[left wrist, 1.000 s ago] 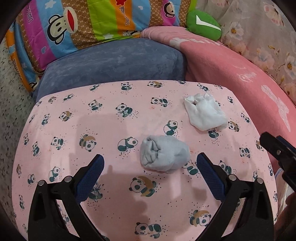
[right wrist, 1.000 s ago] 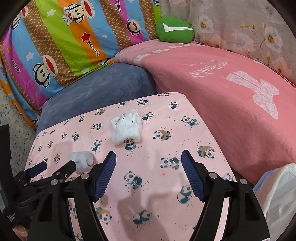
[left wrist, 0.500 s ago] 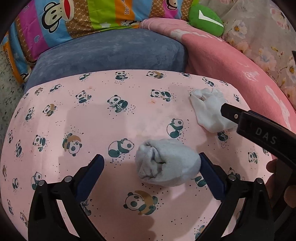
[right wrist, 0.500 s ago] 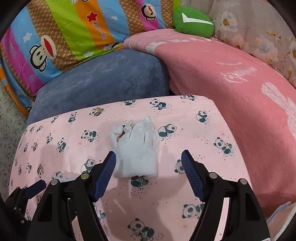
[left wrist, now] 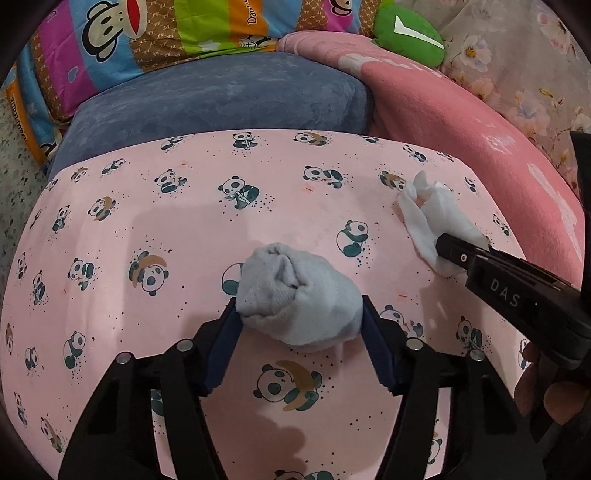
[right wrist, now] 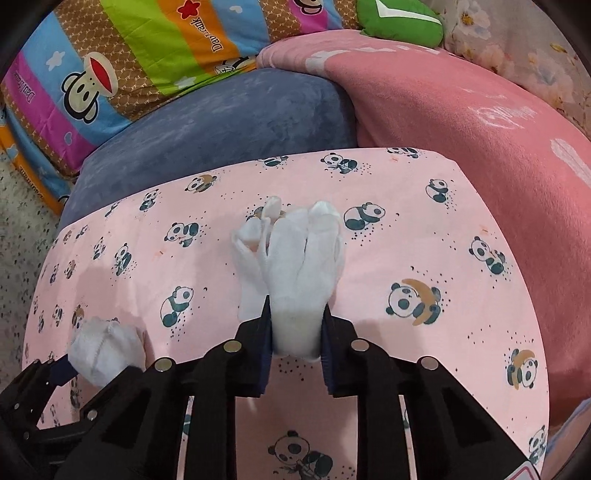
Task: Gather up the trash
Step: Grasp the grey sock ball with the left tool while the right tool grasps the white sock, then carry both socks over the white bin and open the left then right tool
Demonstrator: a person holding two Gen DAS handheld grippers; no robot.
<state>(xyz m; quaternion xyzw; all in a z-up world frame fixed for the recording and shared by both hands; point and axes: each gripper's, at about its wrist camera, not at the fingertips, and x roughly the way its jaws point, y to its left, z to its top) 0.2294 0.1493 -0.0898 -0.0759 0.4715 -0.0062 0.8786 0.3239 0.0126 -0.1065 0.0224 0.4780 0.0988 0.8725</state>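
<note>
A grey balled-up sock [left wrist: 299, 295] lies on the pink panda-print surface [left wrist: 184, 229]. My left gripper [left wrist: 300, 321] is shut on it, one blue pad on each side. The sock also shows in the right wrist view [right wrist: 105, 349] at the lower left. A crumpled white tissue [right wrist: 295, 266] lies farther right on the same surface. My right gripper [right wrist: 295, 332] is shut on its near end. In the left wrist view the tissue [left wrist: 432, 218] sits at the right under the right gripper's black finger.
A blue-grey cushion [left wrist: 221, 96] lies behind the panda surface. A pink blanket [right wrist: 461, 110] rises on the right. A striped monkey-print pillow [right wrist: 110, 62] and a green cushion [right wrist: 399, 18] lie at the back. Speckled floor [left wrist: 14, 155] shows at the left.
Both grippers moved forward and closed. The left one went from open around the grey sock to shut on it. The right one closed on the white tissue.
</note>
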